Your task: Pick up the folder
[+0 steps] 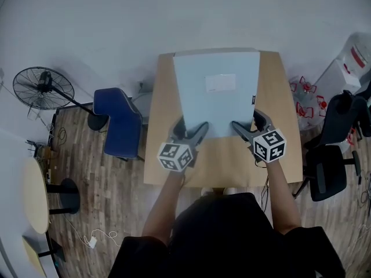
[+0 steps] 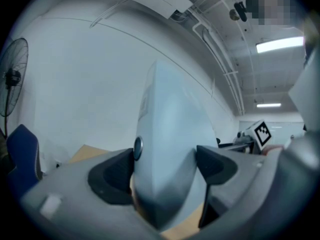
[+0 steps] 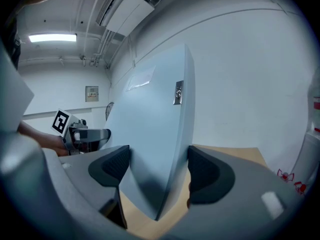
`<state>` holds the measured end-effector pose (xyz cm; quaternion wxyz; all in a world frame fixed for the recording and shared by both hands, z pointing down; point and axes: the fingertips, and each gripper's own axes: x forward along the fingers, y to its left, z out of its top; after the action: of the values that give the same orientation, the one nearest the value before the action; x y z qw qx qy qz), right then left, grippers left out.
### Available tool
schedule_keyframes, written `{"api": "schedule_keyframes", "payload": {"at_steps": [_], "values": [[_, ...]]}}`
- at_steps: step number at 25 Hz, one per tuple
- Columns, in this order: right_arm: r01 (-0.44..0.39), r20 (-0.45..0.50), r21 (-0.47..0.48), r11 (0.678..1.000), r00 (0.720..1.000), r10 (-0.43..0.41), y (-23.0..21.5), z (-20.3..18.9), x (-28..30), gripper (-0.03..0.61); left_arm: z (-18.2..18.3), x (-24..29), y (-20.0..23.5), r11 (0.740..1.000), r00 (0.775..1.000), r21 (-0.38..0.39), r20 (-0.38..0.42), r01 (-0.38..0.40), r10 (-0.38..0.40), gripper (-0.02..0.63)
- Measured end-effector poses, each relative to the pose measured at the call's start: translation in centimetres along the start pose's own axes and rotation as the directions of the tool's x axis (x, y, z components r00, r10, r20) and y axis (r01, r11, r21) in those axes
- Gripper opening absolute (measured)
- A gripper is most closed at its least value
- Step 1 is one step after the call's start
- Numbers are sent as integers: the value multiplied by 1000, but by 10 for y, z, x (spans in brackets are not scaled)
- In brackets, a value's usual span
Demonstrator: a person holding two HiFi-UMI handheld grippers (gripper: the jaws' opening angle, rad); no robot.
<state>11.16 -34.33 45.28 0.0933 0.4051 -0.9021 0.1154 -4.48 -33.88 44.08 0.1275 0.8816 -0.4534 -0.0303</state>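
Note:
A pale blue folder (image 1: pixel 217 91) with a white label hangs over the wooden table (image 1: pixel 278 97), and both grippers grip its near edge. In the head view my left gripper (image 1: pixel 191 129) clamps the near left corner and my right gripper (image 1: pixel 246 125) the near right corner. In the left gripper view the folder (image 2: pixel 170 134) fills the gap, with both pads of the left gripper (image 2: pixel 165 166) pressed on it. The right gripper view shows the same: the right gripper (image 3: pixel 159 166) holds the folder (image 3: pixel 155 134), and the tabletop shows beneath its near edge.
A blue chair (image 1: pixel 119 120) stands left of the table, with a floor fan (image 1: pixel 43 88) beyond it. A black office chair (image 1: pixel 333 167) and a water dispenser (image 1: pixel 348 62) are at the right. A round table (image 1: pixel 35 196) sits at the lower left.

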Motion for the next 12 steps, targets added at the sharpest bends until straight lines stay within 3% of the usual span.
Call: {"api": "schedule_keyframes", "payload": {"at_steps": [12], "values": [[21,5,23,1000,1000,-21,-3,-10,-14,371,-9,3,-12,1000,1000,-12,-20,13,-13,399]]}}
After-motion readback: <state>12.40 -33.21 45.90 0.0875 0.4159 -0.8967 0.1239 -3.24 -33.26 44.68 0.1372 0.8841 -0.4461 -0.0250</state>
